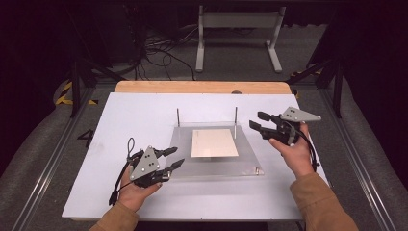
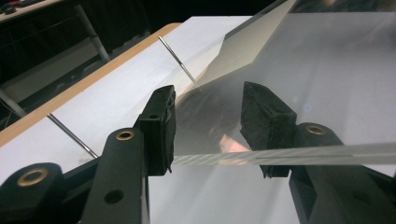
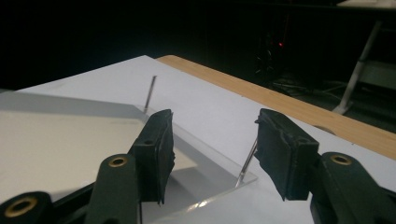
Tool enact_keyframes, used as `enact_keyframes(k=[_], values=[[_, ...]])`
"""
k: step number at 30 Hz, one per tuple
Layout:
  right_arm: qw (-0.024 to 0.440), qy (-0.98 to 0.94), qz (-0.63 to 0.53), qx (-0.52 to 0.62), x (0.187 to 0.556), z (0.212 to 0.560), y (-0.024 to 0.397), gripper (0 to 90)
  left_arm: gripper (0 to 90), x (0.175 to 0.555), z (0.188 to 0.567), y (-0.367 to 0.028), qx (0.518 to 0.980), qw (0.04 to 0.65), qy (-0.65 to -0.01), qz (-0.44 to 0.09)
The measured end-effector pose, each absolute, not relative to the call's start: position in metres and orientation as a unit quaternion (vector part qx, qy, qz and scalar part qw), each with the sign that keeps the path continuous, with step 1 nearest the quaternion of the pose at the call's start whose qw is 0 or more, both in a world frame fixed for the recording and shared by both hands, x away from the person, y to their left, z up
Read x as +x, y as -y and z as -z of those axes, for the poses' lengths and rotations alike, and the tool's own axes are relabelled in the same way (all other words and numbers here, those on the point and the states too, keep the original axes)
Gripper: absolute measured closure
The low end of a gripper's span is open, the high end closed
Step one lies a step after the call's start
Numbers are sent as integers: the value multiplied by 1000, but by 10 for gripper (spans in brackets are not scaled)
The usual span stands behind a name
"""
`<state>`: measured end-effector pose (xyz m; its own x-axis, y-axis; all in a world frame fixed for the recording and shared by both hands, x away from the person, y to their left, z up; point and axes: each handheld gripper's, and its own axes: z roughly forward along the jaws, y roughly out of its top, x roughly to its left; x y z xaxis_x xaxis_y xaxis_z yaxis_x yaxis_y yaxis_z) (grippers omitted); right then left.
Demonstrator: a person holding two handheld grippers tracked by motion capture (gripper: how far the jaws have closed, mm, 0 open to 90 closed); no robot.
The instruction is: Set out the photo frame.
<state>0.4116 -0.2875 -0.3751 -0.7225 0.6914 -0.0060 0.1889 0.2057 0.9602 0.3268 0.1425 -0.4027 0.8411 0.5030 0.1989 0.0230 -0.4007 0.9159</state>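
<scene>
While we look down from the high view, we see a white board [image 1: 144, 115] lying on a wooden table [image 1: 202, 87], and at mid-frame a clear acrylic plate [image 1: 250, 154] rests flat on the board with a cream card [image 1: 214, 143] on it and two thin metal pins [image 1: 178, 117] rising at its far corners. At lower left the left gripper [image 1: 176, 157] sits in the left hand [image 1: 137, 190], its jaws apart and pointing at the plate's near left edge. At right of centre the right gripper [image 1: 256, 120] is held by the right hand [image 1: 296, 151], jaws spread, just beside the plate's far right corner.

From the left gripper view, we see the jaws standing open on either side of the plate's edge [image 2: 289, 154], which crosses the frame's lower half between them; one pin [image 2: 177, 59] leans at upper centre.

From the right gripper view, the jaws gape with nothing between the pads; a pin [image 3: 247, 163] stands at the plate's corner [image 3: 243, 179] beside the right-hand jaw, another pin [image 3: 150, 93] farther up left
</scene>
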Motion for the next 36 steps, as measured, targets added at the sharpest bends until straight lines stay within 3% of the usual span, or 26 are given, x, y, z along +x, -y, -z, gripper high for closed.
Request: enact_keyframes(k=[12,26,29,36], values=[[254,-778,-533,213,356,386,294,454,534,332,393,-142,790,535,-177,-241],[271,-777,-548,150,335,383,274,375,528,335,390,-142,781,545,-186,-242],[280,-768,-560,134,336,380,264,381,528,335,389,-141,781,545,-186,-242],[275,-764,-569,133,344,386,254,493,528,335,390,-140,779,547,-185,-244]])
